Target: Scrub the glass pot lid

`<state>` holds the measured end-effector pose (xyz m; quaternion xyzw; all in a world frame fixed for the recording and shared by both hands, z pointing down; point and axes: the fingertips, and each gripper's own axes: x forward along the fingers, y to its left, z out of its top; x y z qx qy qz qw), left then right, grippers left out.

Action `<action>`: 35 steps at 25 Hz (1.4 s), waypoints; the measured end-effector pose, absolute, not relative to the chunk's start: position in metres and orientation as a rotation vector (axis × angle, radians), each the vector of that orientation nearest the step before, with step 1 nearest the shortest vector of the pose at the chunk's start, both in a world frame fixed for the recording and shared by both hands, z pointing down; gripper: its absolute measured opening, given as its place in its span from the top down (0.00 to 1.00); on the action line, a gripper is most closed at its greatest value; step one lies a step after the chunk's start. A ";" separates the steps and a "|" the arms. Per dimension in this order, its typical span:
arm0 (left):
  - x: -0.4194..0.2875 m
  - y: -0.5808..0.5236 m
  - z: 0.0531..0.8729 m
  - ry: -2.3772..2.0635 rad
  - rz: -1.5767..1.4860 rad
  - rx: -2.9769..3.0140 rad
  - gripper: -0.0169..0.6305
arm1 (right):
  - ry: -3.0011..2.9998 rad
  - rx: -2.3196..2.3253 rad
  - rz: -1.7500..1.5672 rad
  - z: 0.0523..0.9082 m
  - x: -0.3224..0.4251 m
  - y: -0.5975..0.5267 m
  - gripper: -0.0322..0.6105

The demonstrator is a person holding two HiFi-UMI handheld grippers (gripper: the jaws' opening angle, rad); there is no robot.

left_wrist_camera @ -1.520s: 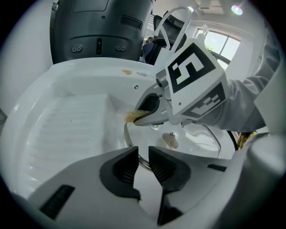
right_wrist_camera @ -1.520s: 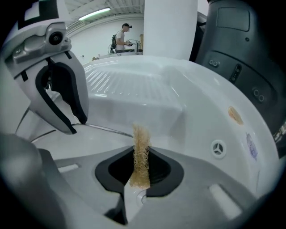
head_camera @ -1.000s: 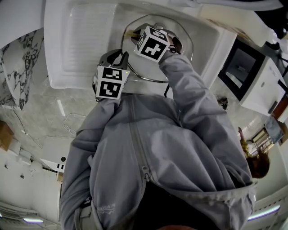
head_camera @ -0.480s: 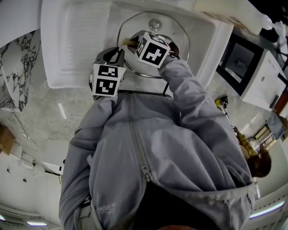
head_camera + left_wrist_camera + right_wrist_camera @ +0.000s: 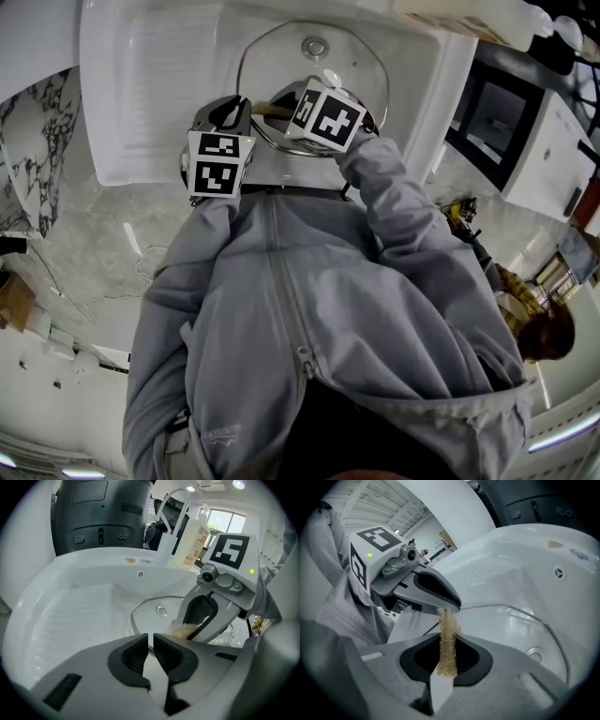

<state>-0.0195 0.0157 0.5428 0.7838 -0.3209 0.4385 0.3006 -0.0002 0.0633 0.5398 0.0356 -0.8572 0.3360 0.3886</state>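
Observation:
The glass pot lid (image 5: 314, 75) lies in the white sink (image 5: 159, 84), with its knob (image 5: 314, 45) on the far side. My left gripper (image 5: 236, 108) is at the lid's near-left rim. In the left gripper view its jaws (image 5: 150, 639) are closing to a thin slit, with the lid's rim (image 5: 136, 623) at their tips. My right gripper (image 5: 447, 620) is shut on a tan fibrous scrubber (image 5: 448, 639), which stands upright between the jaws. The scrubber (image 5: 267, 108) rests over the lid's near edge, right beside the left gripper (image 5: 436, 597).
A chrome faucet (image 5: 173, 508) and a soap bottle (image 5: 190, 536) stand behind the basin. A ribbed drainboard (image 5: 75, 616) fills the sink's left half. A dark appliance (image 5: 101, 513) looms at the back. An oven-like box (image 5: 497, 122) sits right of the sink.
The right gripper with the scrubber has slid from the middle of the lid toward its near rim, so more glass shows. The left gripper stays at the rim.

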 end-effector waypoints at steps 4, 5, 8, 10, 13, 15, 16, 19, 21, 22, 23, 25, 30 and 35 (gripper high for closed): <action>-0.018 0.016 0.543 -0.847 1.169 2.080 0.92 | -2.200 0.029 0.899 0.526 -0.002 0.079 0.87; -0.018 0.016 0.543 -0.845 1.173 2.082 0.92 | -2.199 0.021 0.905 0.524 -0.001 0.082 0.87; -0.018 0.017 0.543 -0.838 1.179 2.089 0.92 | -2.186 -0.007 0.941 0.518 0.001 0.089 0.87; -0.019 0.017 0.543 -0.834 1.180 2.094 0.92 | -2.180 -0.032 0.970 0.516 0.003 0.092 0.87; -0.019 0.017 0.543 -0.827 1.186 2.102 0.92 | -2.201 -0.060 1.016 0.506 0.006 0.093 0.87; -0.018 0.017 0.543 -0.817 1.193 2.108 0.92 | -2.236 -0.051 1.050 0.498 0.009 0.087 0.87; -0.018 0.017 0.543 -0.810 1.197 2.111 0.92 | -2.255 -0.037 1.061 0.494 0.011 0.083 0.87; -0.017 0.017 0.542 -0.796 1.214 2.119 0.92 | -2.298 0.039 1.054 0.488 0.020 0.065 0.87; -0.016 0.016 0.541 -0.793 1.229 2.127 0.92 | -2.311 0.111 1.029 0.488 0.029 0.048 0.87; -0.016 0.016 0.541 -0.793 1.235 2.131 0.92 | -2.312 0.146 1.013 0.490 0.034 0.040 0.87; -0.016 0.016 0.541 -0.791 1.238 2.133 0.92 | -2.309 0.180 0.993 0.492 0.040 0.032 0.87; -0.015 0.015 0.542 -0.787 1.238 2.133 0.92 | -2.299 0.243 0.945 0.498 0.052 0.015 0.87; -0.015 0.014 0.545 -0.772 1.232 2.126 0.92 | -2.250 0.369 0.792 0.516 0.079 -0.020 0.87; -0.015 0.014 0.545 -0.759 1.244 2.117 0.92 | -2.162 0.466 0.607 0.545 0.101 -0.049 0.87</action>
